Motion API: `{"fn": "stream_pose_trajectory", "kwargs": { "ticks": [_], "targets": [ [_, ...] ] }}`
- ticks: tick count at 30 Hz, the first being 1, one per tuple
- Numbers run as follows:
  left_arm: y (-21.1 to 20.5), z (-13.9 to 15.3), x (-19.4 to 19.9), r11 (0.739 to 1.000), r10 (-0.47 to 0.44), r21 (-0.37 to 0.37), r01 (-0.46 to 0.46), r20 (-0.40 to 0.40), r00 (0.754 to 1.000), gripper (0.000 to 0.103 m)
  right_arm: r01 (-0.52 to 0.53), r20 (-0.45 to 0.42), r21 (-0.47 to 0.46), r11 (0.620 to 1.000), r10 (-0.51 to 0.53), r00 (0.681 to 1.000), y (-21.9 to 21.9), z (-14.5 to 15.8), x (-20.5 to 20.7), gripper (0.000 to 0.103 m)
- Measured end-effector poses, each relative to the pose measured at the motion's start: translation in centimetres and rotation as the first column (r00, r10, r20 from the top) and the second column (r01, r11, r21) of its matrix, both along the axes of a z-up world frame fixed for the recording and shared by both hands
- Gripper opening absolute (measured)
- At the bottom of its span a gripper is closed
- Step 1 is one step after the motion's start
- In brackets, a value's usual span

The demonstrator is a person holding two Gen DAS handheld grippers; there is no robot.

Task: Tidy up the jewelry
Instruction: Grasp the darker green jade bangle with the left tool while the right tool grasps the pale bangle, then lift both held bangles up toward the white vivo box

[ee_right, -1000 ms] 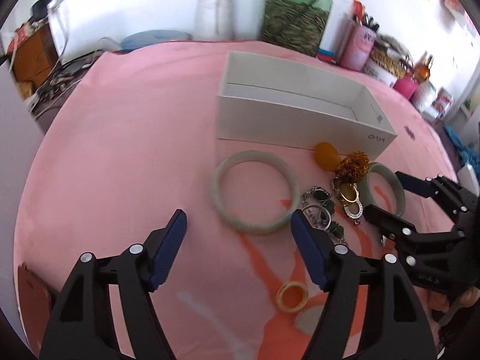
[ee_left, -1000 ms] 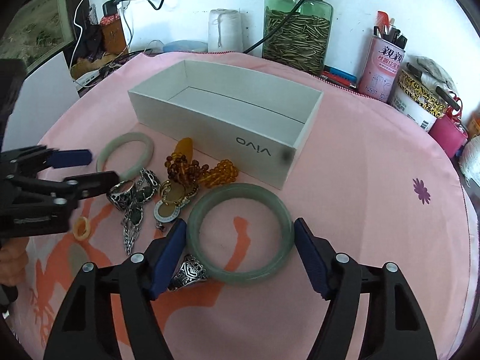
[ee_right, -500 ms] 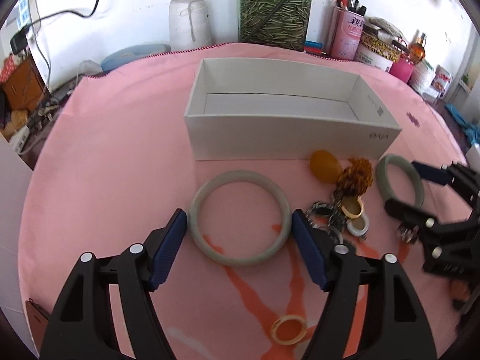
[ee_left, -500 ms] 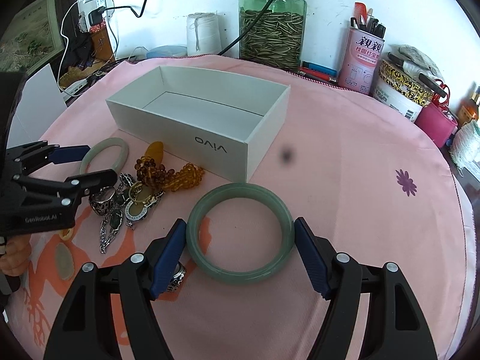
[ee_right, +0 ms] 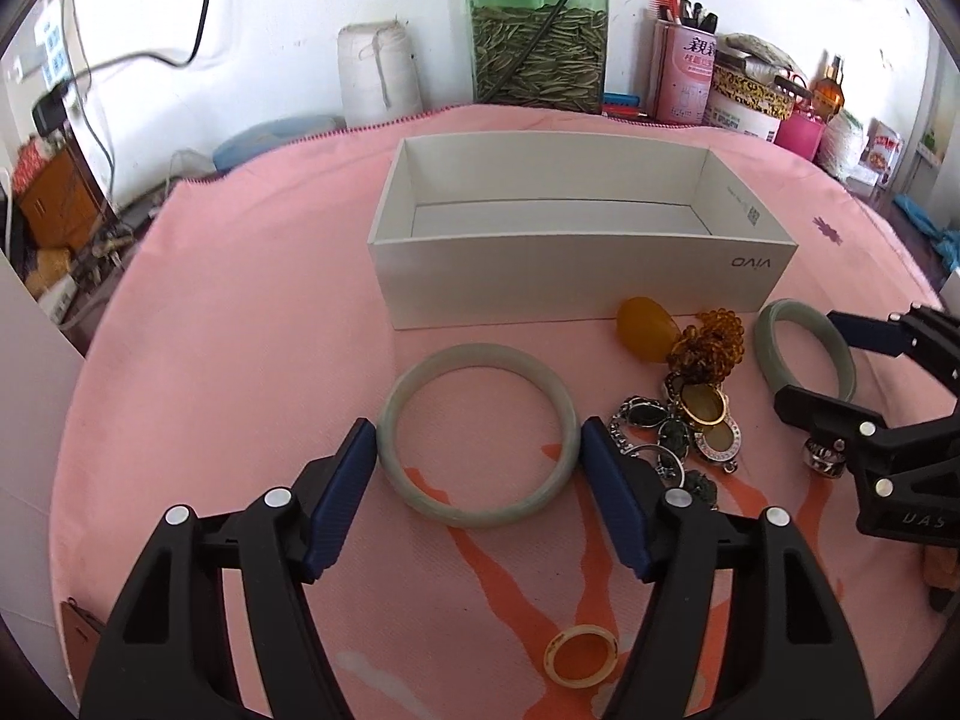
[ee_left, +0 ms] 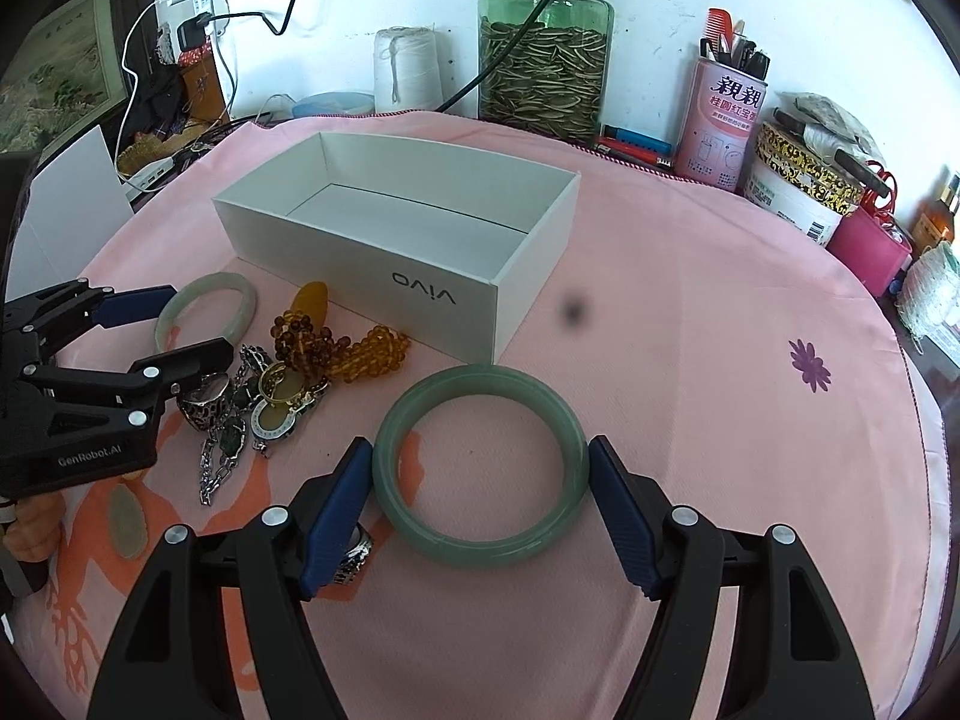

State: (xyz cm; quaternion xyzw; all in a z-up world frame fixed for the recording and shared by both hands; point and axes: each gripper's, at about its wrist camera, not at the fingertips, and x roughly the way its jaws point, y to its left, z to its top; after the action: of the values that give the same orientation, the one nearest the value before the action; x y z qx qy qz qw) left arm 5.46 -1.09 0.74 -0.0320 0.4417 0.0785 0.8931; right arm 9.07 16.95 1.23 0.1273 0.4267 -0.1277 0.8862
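We see the left tool (ee_left: pixel 480 450) pointing down at the counter (ee_left: pixel 690 390), which is covered with a pink cloth. Its jaws stand fairly wide and are closed on the dark green bangle (ee_left: pixel 480 546). The bangle lies flat between the two blue pads, and each pad touches its outer rim, one on each side. We cannot tell if this bangle rests on the cloth or hangs just above it. The right tool (ee_right: pixel 478 432) is placed in the same way around the pale green bangle (ee_right: pixel 474 513). Its jaws are closing with this bangle between them, and the pads seem to meet the rim on both sides already. The white box (ee_left: pixel 384 264) stands open on the far side of both bangles, near them but apart. Between the two bangles lies a small heap of jewelry, with the amber beads (ee_left: pixel 360 348) close to the front wall of the box and the silver chain pieces (ee_left: pixel 228 420) on the nearer side. A silver ring (ee_left: pixel 354 552) shows partly under the left finger of the left tool. A small yellow ring (ee_right: pixel 581 657) lies alone on the cloth, nearer than the pale bangle, by the right finger of the right tool.
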Motion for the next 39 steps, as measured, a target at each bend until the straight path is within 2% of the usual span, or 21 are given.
{"fn": "stream_pose_trajectory", "kwargs": {
  "ticks": [5, 8, 12, 18, 24, 29, 39],
  "targets": [
    [0.1, 0.1, -0.2, 1.000, 0.009, 0.004, -0.009, 0.008, 1.000, 0.072, -0.049, 0.043, 0.026, 0.998, 0.048, 0.998, 0.3, 0.4, 0.0, 0.066],
    [0.1, 0.3, -0.4, 1.000, 0.005, 0.003, -0.005, 0.026, 1.000, 0.072, -0.085, 0.101, 0.030, 0.996, 0.082, 0.992, 0.8, 1.2, -0.2, 0.066],
    [0.1, 0.7, -0.6, 1.000, -0.001, 0.005, 0.001, 0.046, 0.999, 0.072, -0.115, 0.202, 0.037, 0.993, 0.105, 0.974, 0.8, 2.7, -1.0, 0.066],
    [0.1, 2.0, -1.1, 1.000, -0.017, 0.000, 0.017, 0.112, 0.994, 0.072, -0.146, 0.297, 0.025, 0.989, 0.132, 0.946, 1.0, 4.6, -2.2, 0.066],
    [0.7, 3.4, -2.0, 0.999, -0.010, 0.043, 0.004, 0.134, 0.991, 0.072, -0.127, 0.324, -0.029, 0.992, 0.129, 0.937, 0.9, 6.2, -3.3, 0.066],
    [1.7, 5.2, -3.4, 1.000, -0.006, 0.024, 0.001, 0.201, 0.979, 0.072, -0.111, 0.379, -0.075, 0.991, 0.131, 0.916, 0.9, 7.7, -4.6, 0.066],
    [1.5, 7.5, -4.0, 0.999, -0.041, 0.035, 0.034, 0.243, 0.969, 0.072, -0.116, 0.426, -0.121, 0.986, 0.157, 0.891, 1.2, 9.8, -4.9, 0.066]
  ]
}}
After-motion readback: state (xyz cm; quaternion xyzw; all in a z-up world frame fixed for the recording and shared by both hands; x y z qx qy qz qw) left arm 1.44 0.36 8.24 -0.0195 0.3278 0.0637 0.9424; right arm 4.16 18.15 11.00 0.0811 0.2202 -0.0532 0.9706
